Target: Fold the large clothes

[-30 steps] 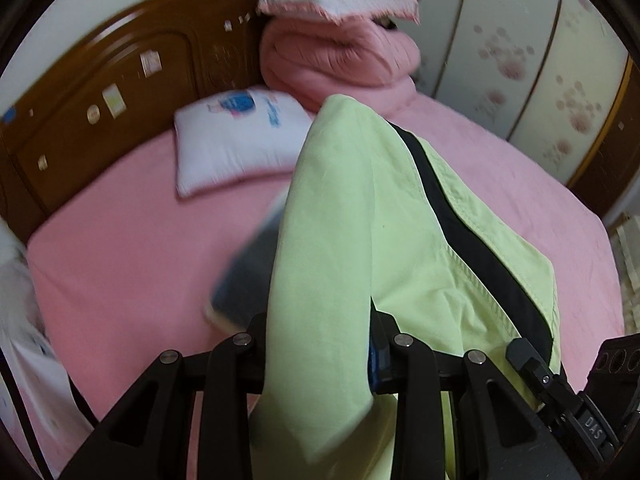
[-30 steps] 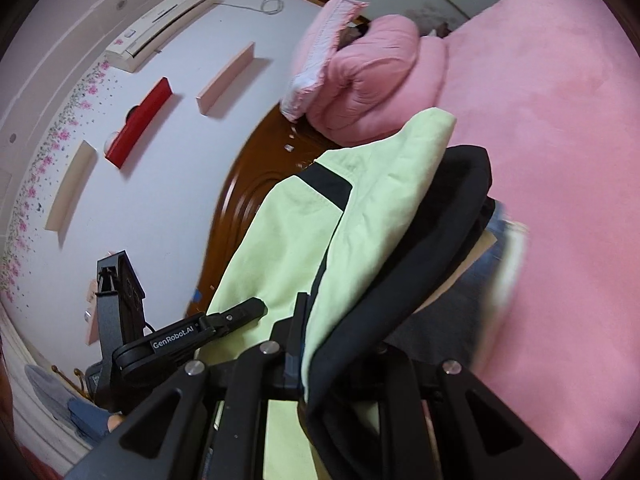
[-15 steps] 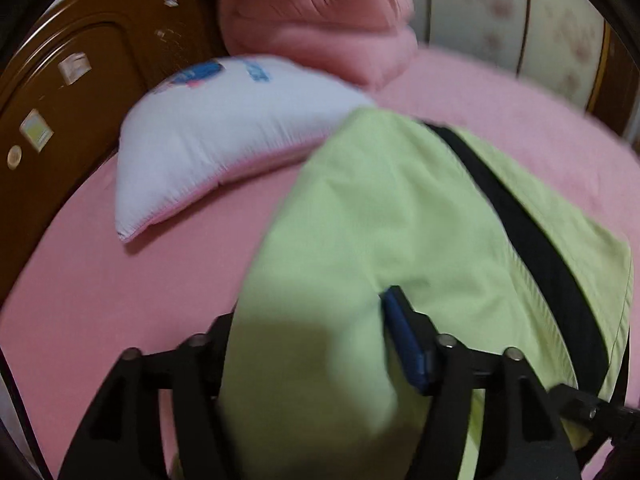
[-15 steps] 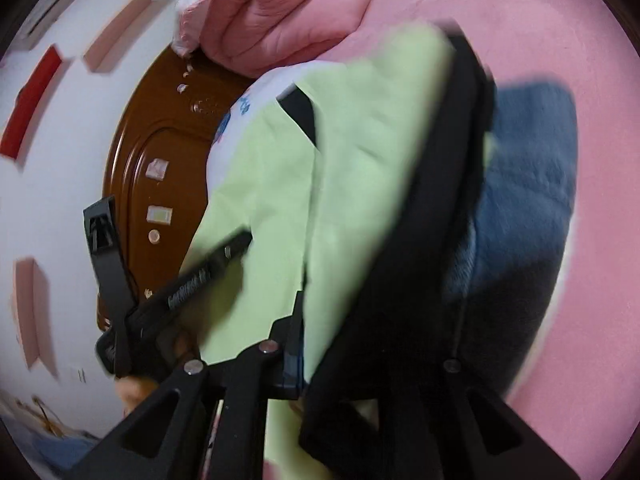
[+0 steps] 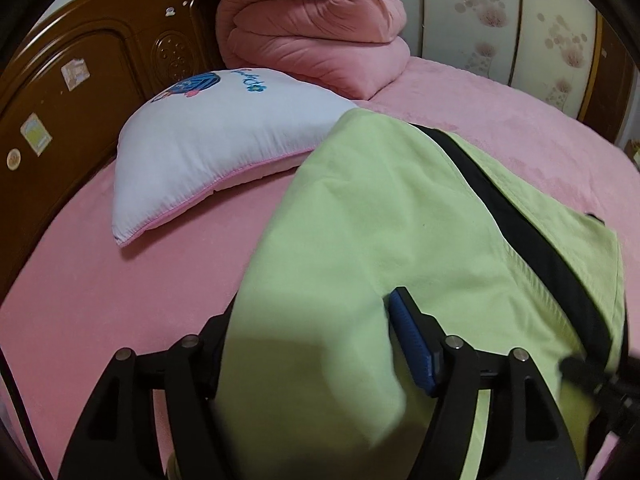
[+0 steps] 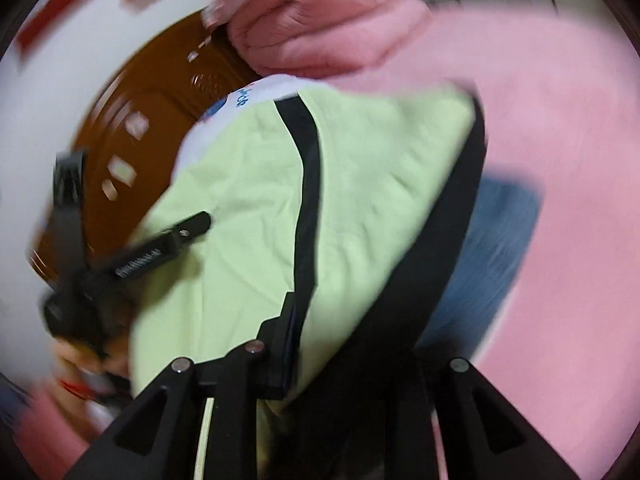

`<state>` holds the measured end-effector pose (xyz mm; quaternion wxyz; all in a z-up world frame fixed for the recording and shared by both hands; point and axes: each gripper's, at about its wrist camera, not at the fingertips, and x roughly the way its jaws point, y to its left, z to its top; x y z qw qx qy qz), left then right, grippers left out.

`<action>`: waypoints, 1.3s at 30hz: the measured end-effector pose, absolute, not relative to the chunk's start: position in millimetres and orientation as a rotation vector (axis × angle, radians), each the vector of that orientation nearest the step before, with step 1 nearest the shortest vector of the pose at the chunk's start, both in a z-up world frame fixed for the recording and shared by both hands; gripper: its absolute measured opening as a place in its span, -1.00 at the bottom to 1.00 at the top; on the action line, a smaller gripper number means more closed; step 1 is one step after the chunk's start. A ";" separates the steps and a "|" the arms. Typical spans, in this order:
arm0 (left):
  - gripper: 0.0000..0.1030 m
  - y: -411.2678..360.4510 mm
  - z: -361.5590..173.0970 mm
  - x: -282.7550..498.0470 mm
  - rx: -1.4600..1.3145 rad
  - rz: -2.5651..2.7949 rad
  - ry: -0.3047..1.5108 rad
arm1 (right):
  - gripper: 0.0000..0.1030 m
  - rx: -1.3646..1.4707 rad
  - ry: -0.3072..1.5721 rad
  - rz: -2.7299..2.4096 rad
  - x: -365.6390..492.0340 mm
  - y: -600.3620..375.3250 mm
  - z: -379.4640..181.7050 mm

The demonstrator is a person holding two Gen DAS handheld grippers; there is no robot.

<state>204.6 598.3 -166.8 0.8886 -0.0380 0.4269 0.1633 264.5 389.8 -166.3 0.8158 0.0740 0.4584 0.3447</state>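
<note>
black left hand-held gripper [image 5: 308, 344], silver screws, blue ribbed pad, black right hand-held gripper [image 6: 340, 344]

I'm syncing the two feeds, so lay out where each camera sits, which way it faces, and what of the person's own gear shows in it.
Left wrist: sits on the left gripper, facing the wooden headboard over the pink bed; its fingers clamp the green garment.
Right wrist: sits on the right gripper, blurred, facing leftward to the headboard; the left gripper and a hand show.
Shared: green garment, white pillow, pink quilt, headboard.
</note>
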 end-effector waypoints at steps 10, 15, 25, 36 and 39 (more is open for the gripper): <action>0.54 581.7 -170.2 190.8 -0.033 0.428 0.839 | 0.32 -0.116 0.846 0.480 256.9 378.8 -142.4; 0.71 547.8 -169.2 160.5 0.050 0.598 0.752 | 0.35 -0.161 0.826 0.467 201.7 359.9 -143.7; 0.98 377.3 -202.9 41.4 0.102 0.759 0.818 | 0.38 -0.127 1.023 0.398 65.4 260.6 -164.8; 0.98 191.7 -206.8 -113.0 -0.142 0.703 1.116 | 0.68 -0.211 1.131 0.308 -40.9 49.6 -154.8; 0.98 138.5 -187.8 -145.6 -0.204 0.642 1.166 | 0.71 -0.262 1.165 0.272 -77.1 -19.1 -138.0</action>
